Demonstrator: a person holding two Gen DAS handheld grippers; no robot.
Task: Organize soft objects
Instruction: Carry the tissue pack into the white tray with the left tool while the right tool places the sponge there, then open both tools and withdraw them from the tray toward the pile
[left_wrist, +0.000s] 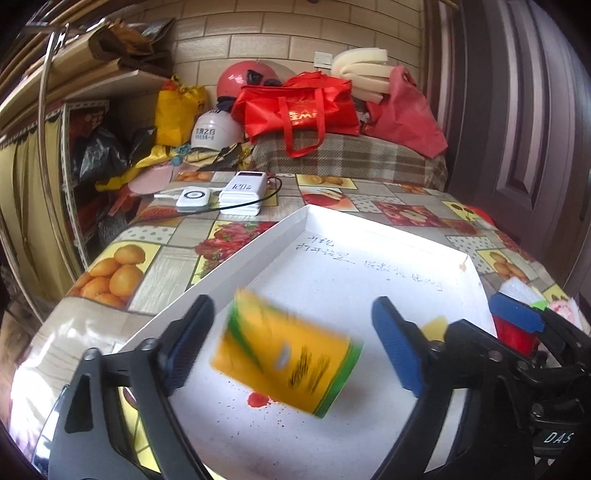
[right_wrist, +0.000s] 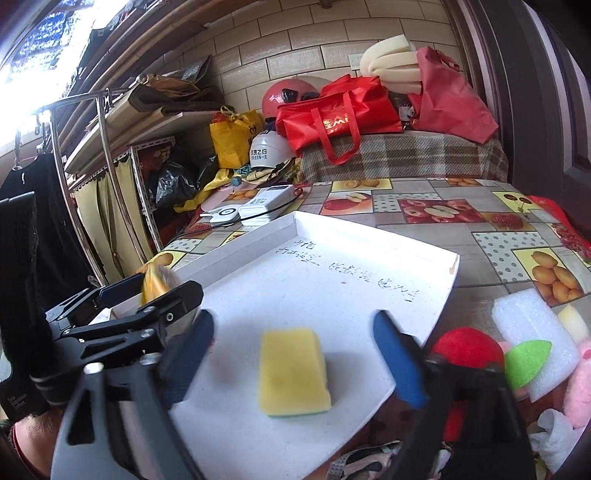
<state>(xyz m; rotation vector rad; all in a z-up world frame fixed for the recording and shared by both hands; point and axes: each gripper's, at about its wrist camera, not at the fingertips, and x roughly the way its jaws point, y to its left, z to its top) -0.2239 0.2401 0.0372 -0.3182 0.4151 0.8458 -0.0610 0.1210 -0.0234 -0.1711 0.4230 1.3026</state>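
Here, a shallow white tray (left_wrist: 369, 280) with handwriting on its floor sits on a table covered by a fruit-print cloth (left_wrist: 122, 273). The left gripper (left_wrist: 291, 347) has its jaws spread wide and released; between them, touching neither pad, is a motion-blurred yellow packet with green edges (left_wrist: 288, 354), over the tray floor. The right gripper (right_wrist: 293, 363) is likewise spread open and grasps nothing; a yellow sponge (right_wrist: 293, 371) lies flat on the tray between its fingers, clear of both. Just right of the tray, on the cloth, sit a red plush ball (right_wrist: 467, 349), a white foam block (right_wrist: 532, 332) and a pink plush toy (right_wrist: 581, 384). Two white power banks (left_wrist: 221, 197) lie beyond the tray's far corner.
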